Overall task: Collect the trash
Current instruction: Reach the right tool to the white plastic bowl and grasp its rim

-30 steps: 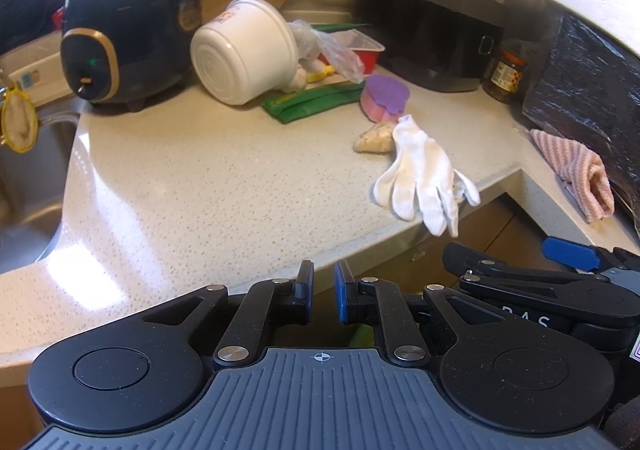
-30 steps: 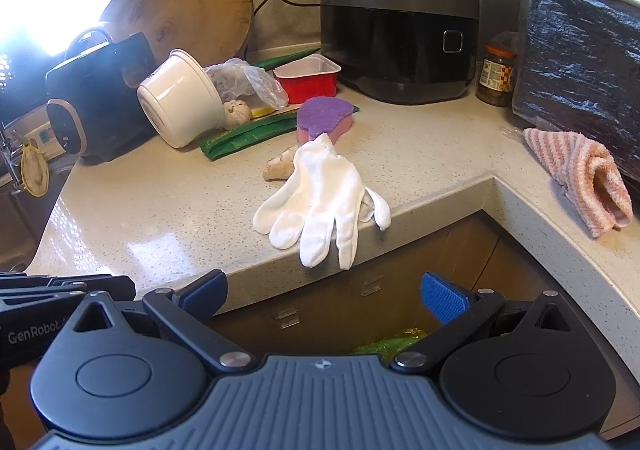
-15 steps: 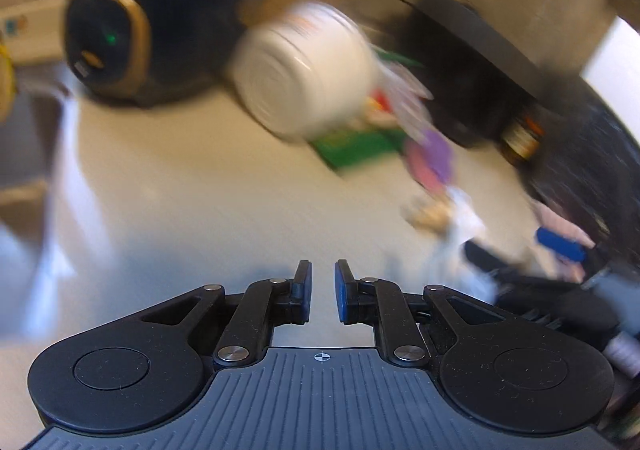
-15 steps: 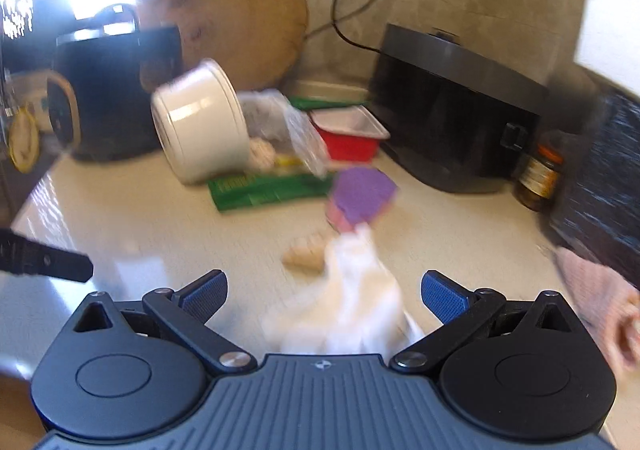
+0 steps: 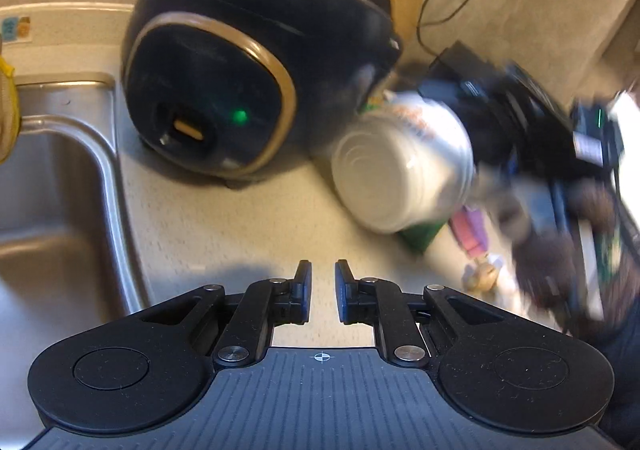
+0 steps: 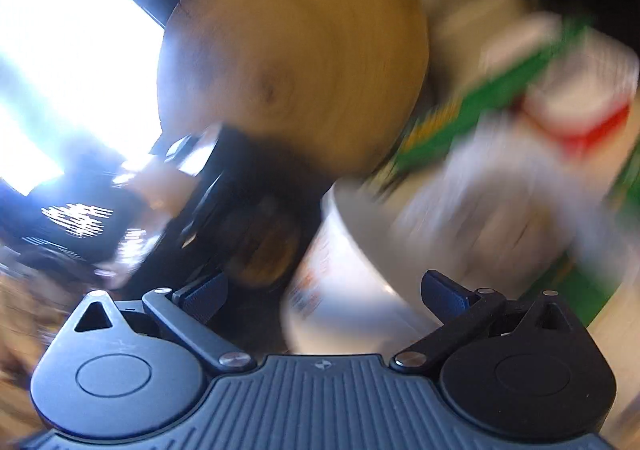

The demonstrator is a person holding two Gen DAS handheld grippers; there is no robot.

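Note:
A white paper cup [image 5: 404, 166] lies on its side on the counter beside the rice cooker. My right gripper [image 6: 324, 290] is open, its fingers either side of the cup [image 6: 360, 282], which fills the gap between them; the view is blurred. The right gripper also shows in the left wrist view [image 5: 532, 130], at the cup's mouth. A green wrapper [image 5: 422, 234] lies under the cup, also in the right wrist view [image 6: 472, 118]. A red tub [image 6: 580, 106] sits behind. My left gripper [image 5: 323, 278] is nearly shut and empty, above bare counter in front of the cup.
A black and gold rice cooker [image 5: 248, 70] stands left of the cup. A steel sink [image 5: 52, 186] lies at the far left. A round wooden board [image 6: 292, 46] leans behind. A purple sponge [image 5: 472, 230] and a ginger piece [image 5: 482, 276] lie to the right.
Both grippers have moved forward over the counter toward the cup. The right gripper, still open, now straddles the cup. The white glove has left both views.

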